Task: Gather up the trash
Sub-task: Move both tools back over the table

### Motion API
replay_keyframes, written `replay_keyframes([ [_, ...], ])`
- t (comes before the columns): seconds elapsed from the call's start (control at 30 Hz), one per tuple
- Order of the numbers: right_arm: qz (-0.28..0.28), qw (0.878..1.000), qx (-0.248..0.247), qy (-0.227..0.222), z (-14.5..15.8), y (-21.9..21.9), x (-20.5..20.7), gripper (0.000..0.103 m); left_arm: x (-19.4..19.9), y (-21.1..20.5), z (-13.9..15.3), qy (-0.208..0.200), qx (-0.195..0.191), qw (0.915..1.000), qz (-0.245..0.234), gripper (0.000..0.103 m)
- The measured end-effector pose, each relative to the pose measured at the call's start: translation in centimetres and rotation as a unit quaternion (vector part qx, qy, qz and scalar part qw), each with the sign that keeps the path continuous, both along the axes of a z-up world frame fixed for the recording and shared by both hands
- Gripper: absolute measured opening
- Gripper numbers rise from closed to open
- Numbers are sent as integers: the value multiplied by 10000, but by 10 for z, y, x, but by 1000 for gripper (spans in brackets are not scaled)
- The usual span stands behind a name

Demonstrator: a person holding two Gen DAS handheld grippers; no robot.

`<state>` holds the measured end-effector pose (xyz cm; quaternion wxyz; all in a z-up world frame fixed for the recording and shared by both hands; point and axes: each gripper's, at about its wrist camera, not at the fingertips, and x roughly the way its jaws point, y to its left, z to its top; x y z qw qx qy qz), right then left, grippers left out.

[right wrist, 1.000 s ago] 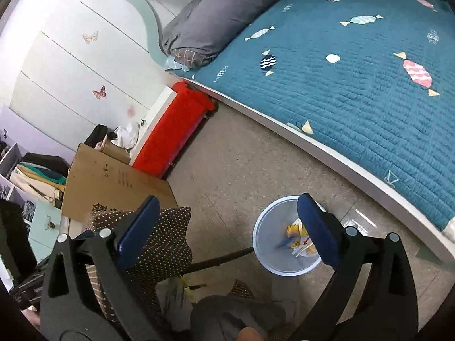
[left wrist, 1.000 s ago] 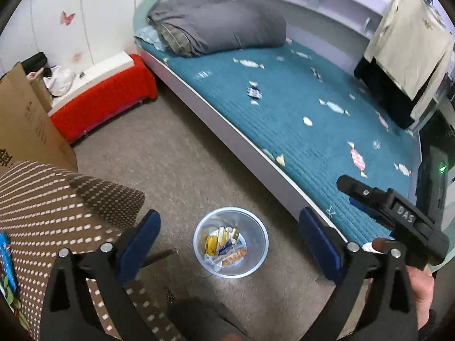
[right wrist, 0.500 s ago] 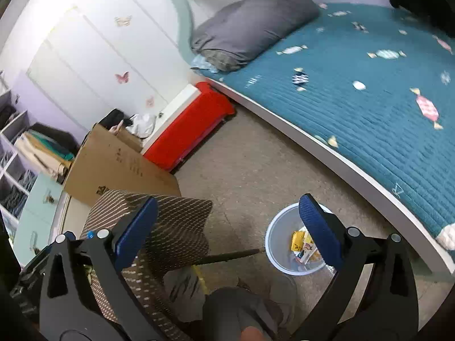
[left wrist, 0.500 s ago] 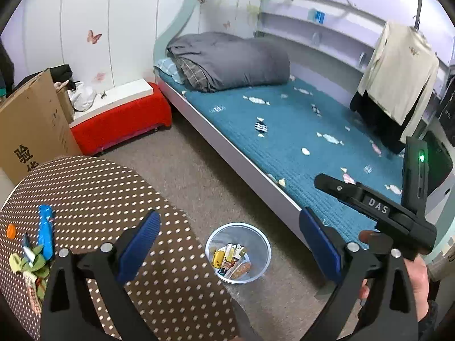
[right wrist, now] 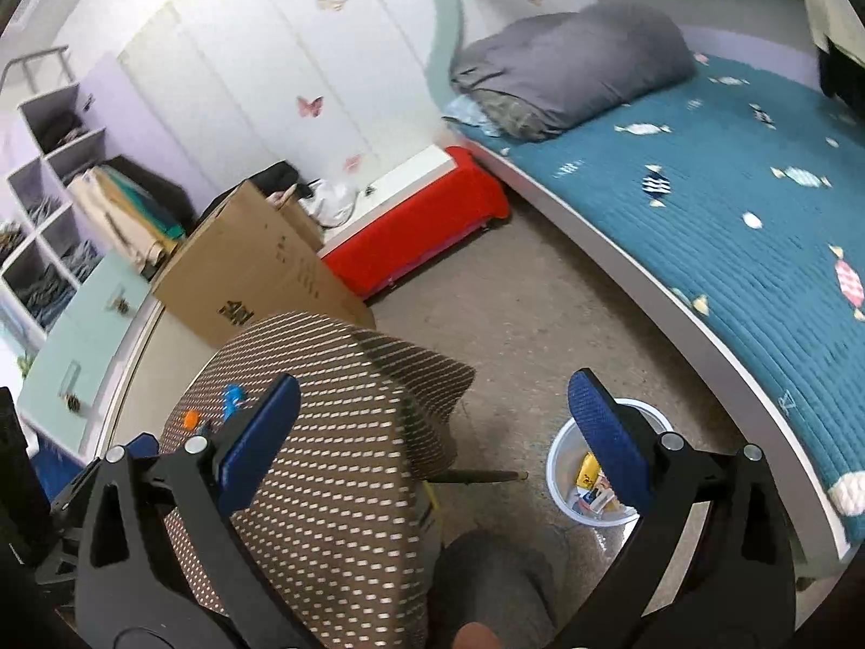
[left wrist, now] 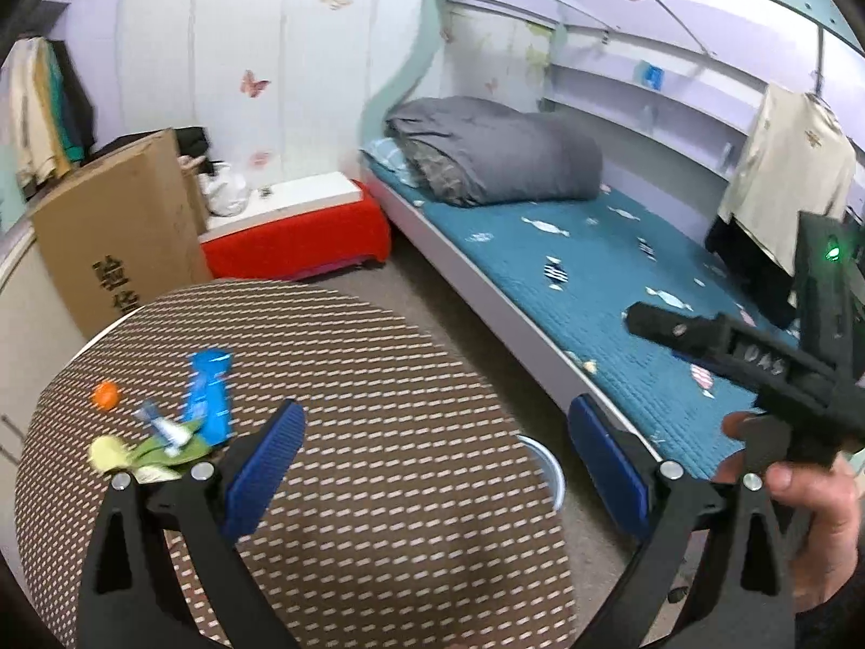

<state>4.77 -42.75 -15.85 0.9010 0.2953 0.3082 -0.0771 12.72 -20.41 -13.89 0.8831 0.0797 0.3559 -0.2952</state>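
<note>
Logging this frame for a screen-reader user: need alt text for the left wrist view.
The open left gripper hovers over a round table in a brown dotted cloth, empty. Trash lies left of its fingers: a blue wrapper, a small tube, green scraps and an orange bit. Behind are a teal bed and the bin rim; the right gripper shows at right.

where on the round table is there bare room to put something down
The table is bare across its middle and the side toward the bed. It's crowded only at the left edge: blue wrapper, orange bit, green scraps.
</note>
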Motion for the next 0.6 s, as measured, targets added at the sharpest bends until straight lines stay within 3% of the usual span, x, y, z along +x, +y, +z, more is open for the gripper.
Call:
replay_keyframes([
  [0.4,959,9938,-505,231,1,105,44,97,8,108,-14,54,-45,9950,992,96],
  [0.6,1316,9882,-697,345,-8,144,56,97,20,155,-43,259,151,9890,1449,96],
])
